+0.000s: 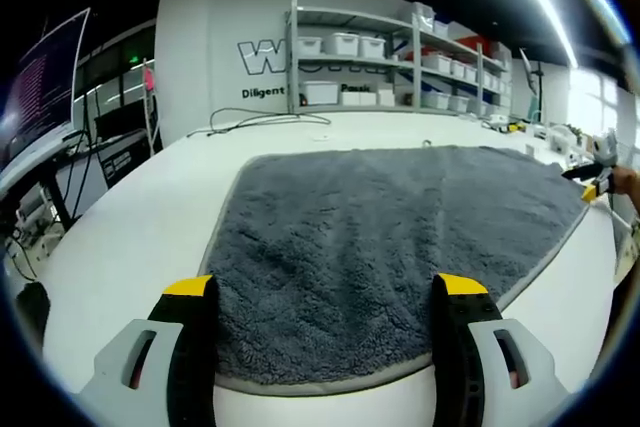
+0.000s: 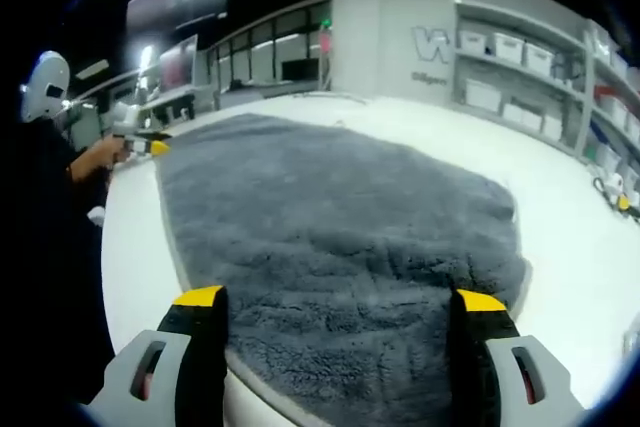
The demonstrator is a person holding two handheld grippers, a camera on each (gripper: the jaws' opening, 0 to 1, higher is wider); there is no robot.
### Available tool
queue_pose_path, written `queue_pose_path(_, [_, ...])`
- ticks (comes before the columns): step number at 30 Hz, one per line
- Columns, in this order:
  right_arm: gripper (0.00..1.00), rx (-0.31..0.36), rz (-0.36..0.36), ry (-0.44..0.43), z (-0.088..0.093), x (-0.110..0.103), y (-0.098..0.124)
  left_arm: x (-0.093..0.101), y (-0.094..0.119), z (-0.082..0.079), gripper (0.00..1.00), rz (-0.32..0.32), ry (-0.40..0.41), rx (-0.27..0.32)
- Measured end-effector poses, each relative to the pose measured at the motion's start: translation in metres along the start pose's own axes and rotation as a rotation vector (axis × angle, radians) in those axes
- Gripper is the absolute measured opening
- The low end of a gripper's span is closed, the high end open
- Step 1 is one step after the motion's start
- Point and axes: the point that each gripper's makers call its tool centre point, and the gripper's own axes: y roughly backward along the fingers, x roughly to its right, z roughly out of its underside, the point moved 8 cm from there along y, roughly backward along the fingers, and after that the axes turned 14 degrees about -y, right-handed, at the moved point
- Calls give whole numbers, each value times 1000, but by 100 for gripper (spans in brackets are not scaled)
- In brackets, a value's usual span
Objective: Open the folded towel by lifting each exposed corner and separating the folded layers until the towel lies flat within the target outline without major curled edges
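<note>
A grey fluffy towel [image 1: 390, 237] with a pale hem lies spread flat on the white table [image 1: 140, 237]. My left gripper [image 1: 328, 292] hovers open over its near edge, jaws wide apart with nothing between them. In the right gripper view the same towel [image 2: 330, 237] spreads ahead, and my right gripper [image 2: 340, 302] is open above a near corner. The right gripper [image 1: 592, 179] appears small at the towel's far right corner in the left gripper view. The left gripper [image 2: 140, 142], held by a hand, appears at the towel's far left corner in the right gripper view.
White shelves with storage bins [image 1: 380, 57] stand beyond the table, also shelves [image 2: 530, 57] at the right. Cables [image 1: 260, 122] lie on the table's far side. Monitors and desks [image 1: 60, 137] sit to the left. A person's dark sleeve [image 2: 50, 247] fills the left side.
</note>
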Motion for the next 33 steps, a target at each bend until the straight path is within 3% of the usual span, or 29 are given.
queue_pose_path(26, [91,-30,-94,59,-10,20,-8,13,12,1,86,-29,16,-35])
queue_pose_path(33, [91,22,-95,60,-4,19,-5,15,13,2,86,-29,16,-36])
